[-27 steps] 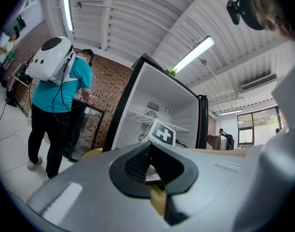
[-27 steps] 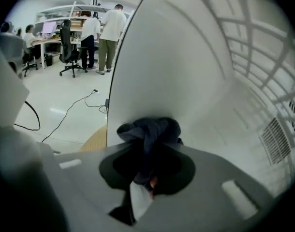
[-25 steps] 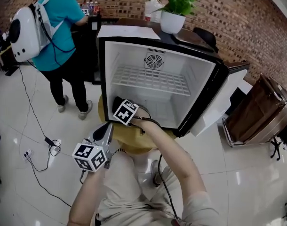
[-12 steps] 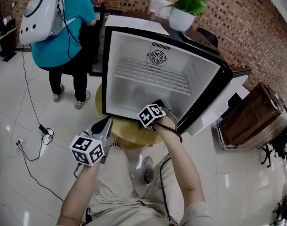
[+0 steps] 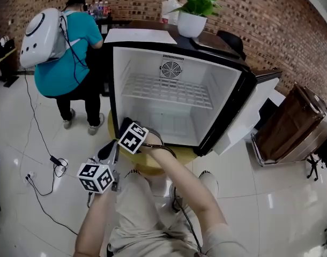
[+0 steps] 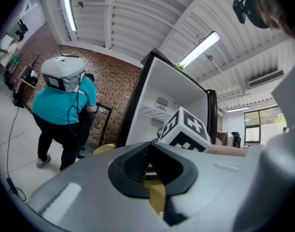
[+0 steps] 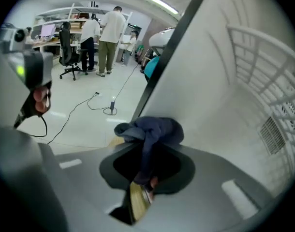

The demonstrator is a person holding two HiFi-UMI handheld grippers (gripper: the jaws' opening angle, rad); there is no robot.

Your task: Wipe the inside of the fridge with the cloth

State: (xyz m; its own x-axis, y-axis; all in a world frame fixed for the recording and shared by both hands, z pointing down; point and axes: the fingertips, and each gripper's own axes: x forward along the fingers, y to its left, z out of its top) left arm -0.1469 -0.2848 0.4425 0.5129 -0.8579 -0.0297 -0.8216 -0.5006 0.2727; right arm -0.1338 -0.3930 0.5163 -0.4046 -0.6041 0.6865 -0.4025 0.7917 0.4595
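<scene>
No readable text, label, brand, number or sign anywhere.

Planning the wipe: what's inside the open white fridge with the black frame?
A white wire shelf, a round fan grille on the back wall, and the right gripper shut on a dark blue cloth. That gripper covers the fridge floor at its front left corner.

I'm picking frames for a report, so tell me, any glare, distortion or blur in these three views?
Head view: fisheye bends the fridge edges, lamp glare on the floor. Left gripper view: ceiling lights blow out, corners dark. Right gripper view: cloth fairly sharp, fridge wall washed pale.
</scene>
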